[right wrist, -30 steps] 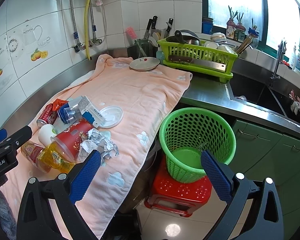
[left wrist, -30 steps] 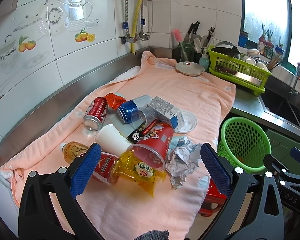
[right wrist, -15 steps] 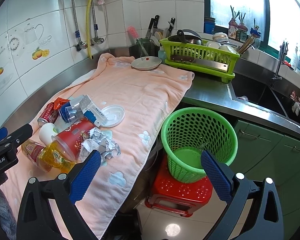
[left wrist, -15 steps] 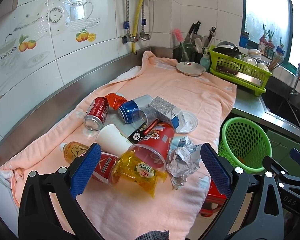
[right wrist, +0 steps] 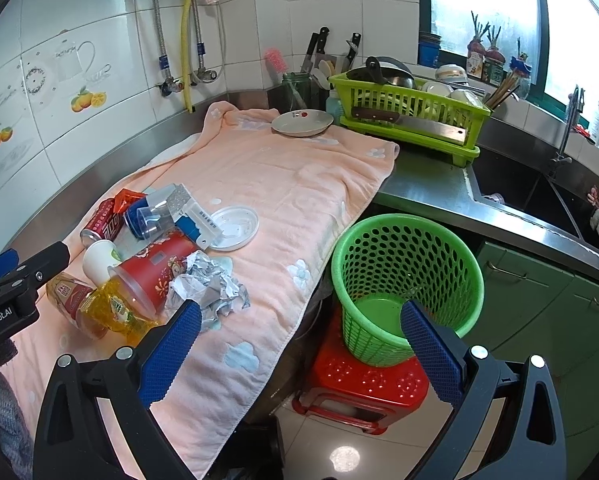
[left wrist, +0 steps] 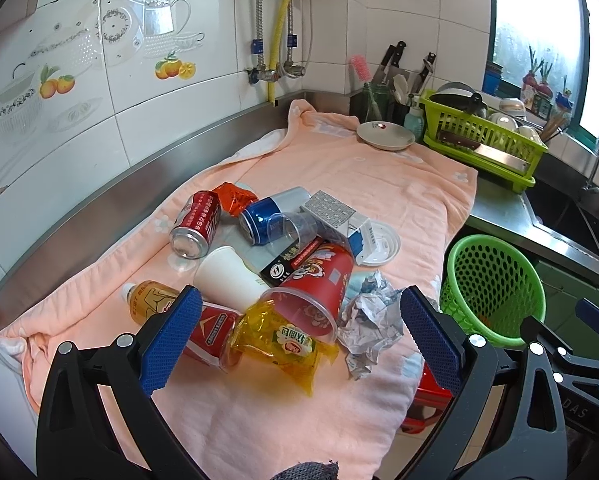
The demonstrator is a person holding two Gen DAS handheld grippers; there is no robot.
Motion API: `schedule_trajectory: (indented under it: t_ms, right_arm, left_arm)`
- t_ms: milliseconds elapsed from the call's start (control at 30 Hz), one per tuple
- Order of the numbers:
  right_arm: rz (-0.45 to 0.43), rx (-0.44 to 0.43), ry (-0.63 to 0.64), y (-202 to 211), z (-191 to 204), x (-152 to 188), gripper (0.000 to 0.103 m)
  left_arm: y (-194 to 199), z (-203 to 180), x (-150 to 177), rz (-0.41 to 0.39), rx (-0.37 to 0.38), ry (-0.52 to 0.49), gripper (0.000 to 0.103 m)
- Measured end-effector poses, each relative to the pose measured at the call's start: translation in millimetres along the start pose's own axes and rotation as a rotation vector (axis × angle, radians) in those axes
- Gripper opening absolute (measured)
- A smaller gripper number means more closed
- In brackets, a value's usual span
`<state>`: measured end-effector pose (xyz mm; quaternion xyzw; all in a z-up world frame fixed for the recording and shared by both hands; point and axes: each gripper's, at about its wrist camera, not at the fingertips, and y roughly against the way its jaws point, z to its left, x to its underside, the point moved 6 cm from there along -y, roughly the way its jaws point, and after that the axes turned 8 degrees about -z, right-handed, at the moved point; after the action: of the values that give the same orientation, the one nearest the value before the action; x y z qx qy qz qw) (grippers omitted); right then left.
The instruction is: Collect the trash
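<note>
A pile of trash lies on the pink towel [left wrist: 379,184]: a red can [left wrist: 197,224], a blue can [left wrist: 265,216], a white paper cup [left wrist: 227,280], a red noodle cup [left wrist: 319,288], a yellow wrapper [left wrist: 283,344], crumpled paper [left wrist: 369,320], a drink bottle [left wrist: 171,312] and a white lid [left wrist: 379,244]. My left gripper [left wrist: 299,340] is open and empty, just in front of the pile. My right gripper [right wrist: 299,344] is open and empty, between the towel's edge and the green basket [right wrist: 407,280]. The pile also shows in the right wrist view, with the noodle cup [right wrist: 155,268] in front.
The green basket [left wrist: 495,284] stands on a red stool [right wrist: 363,388] beside the counter. A plate [right wrist: 302,123], a green dish rack [right wrist: 407,120] and a knife holder [right wrist: 319,72] stand at the back. A sink [right wrist: 539,196] is to the right.
Both views have shifted very slightly; the grippers stay open and the trash has not moved.
</note>
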<state>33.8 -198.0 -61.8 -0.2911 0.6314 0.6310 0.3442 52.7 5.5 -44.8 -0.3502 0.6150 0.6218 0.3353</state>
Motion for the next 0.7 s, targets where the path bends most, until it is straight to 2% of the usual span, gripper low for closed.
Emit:
schedule_trajectory:
  t_ms: [367,700]
  right_arm:
    - [0.020,-0.067,0.041,-13,17,0,0.097]
    - [0.060,-0.198,0.098,-48,46,2,0.097]
  left_arm:
    - [-4,23,-3,0.005,-0.047,0.039,0.098]
    - [-7,63,-7,0.004,-0.118,0.091,0.098]
